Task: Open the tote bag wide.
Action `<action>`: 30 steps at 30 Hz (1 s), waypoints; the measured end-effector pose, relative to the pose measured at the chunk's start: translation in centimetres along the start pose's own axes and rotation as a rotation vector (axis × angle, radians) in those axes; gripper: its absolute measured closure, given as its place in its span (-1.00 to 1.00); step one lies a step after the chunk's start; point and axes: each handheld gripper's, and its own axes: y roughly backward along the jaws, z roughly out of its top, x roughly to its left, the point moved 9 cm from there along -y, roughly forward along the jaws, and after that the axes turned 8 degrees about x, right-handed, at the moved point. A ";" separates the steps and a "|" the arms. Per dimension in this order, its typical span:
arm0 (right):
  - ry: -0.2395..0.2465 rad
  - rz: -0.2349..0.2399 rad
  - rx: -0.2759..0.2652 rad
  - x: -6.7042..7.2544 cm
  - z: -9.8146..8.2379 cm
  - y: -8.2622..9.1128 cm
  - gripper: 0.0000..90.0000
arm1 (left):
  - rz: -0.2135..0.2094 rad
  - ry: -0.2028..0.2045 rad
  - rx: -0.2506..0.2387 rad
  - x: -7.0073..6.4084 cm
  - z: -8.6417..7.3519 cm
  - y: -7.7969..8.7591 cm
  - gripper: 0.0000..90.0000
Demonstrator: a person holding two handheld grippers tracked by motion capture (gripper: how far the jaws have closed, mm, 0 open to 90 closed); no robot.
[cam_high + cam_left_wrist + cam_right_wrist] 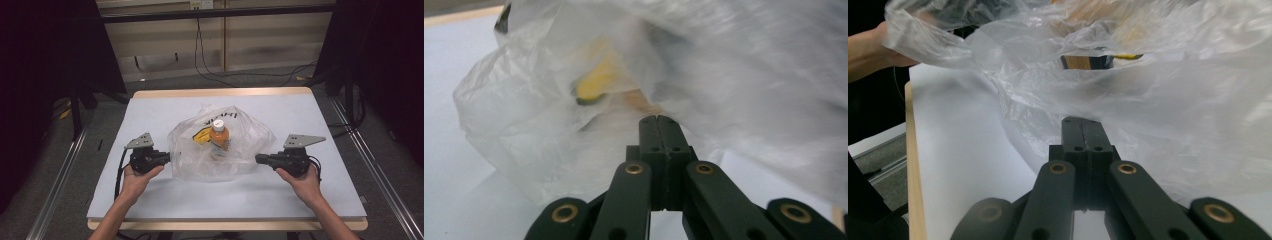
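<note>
- Clear crinkled plastic: the bag (222, 145) sits at the middle of the table (150, 107), stretched between the two grippers.
- To the left of the bag, the left gripper (169, 157) is at the bag's left edge, its jaws pressed together with no gap; in the left gripper view the film (549, 125) bunches right at the jaw tips, so it looks pinched on the plastic.
- Inside the bag, near its middle, an orange bottle (219, 134) with a white cap stands upright, a yellow item (202, 135) just left of it.
- To the right of the bag, the right gripper (258, 158) meets the bag's right edge, jaws likewise fully closed against the film (1148, 125).
</note>
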 end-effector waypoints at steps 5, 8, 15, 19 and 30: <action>-0.013 -0.039 -0.040 -0.7 0.4 2.4 1.00 | 0.013 -0.006 -0.026 -0.5 0.2 1.6 1.00; -0.019 -0.059 -0.063 -1.2 0.7 3.6 1.00 | 0.030 -0.001 -0.053 -0.2 0.5 2.7 1.00; 0.000 -0.054 -0.096 -1.4 3.1 3.7 1.00 | 0.080 -0.007 -0.107 0.1 2.1 4.8 1.00; 0.019 -0.042 -0.107 -1.3 5.1 3.0 1.00 | 0.061 -0.041 -0.139 -0.9 3.6 5.0 1.00; 0.086 -0.011 -0.083 -0.8 10.0 0.1 1.00 | -0.002 -0.153 -0.169 -3.7 8.3 3.5 1.00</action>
